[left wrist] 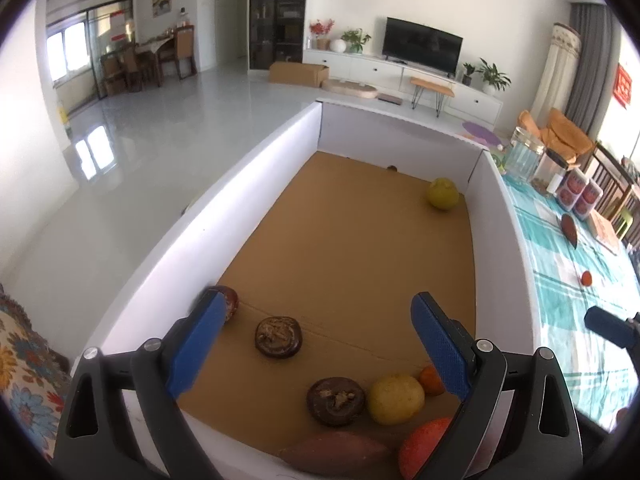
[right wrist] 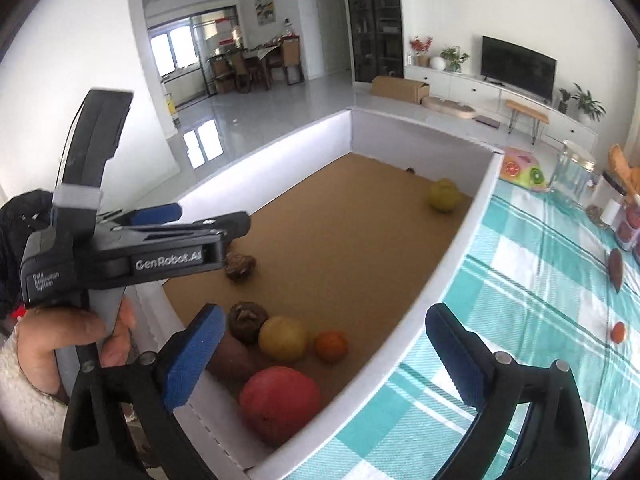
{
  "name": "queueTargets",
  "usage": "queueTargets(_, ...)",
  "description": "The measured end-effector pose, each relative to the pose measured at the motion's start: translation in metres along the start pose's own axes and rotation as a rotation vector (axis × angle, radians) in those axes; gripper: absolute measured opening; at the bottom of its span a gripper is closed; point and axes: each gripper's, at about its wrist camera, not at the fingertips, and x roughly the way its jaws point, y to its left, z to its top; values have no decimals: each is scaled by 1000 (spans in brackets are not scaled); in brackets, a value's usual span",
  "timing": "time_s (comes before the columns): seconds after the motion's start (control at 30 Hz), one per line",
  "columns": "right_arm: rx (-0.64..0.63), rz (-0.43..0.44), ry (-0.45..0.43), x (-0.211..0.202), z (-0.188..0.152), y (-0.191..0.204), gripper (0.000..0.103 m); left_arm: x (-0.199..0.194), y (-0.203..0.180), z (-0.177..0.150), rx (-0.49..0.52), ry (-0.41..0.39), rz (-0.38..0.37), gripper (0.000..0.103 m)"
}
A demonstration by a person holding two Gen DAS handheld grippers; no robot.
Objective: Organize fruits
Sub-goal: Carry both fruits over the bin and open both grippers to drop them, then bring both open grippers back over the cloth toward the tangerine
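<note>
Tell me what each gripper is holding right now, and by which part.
Nothing is held. The left gripper is open above the box, the right gripper open over its near wall; the fruit lies loose inside.

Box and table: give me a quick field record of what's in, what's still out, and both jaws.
box: white-walled box, brown floor
near end: red fruit, yellow fruit, small orange, sweet potato, dark brown fruits
far corner: yellow-green fruit
still on tablecloth: small orange fruit, dark reddish piece
left gripper: jaws open, empty
right gripper: jaws open, empty
</note>
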Motion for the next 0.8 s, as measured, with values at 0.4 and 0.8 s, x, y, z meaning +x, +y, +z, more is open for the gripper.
queueTargets(0.4, 24, -51, -26, -27, 6, -7, 100, -17, -16, -4, 73, -14, -7, 95)
queueTargets(0.8, 45, -114, -25, -35, -7, -40, 100, -31, -42, -4, 110, -33, -43, 95)
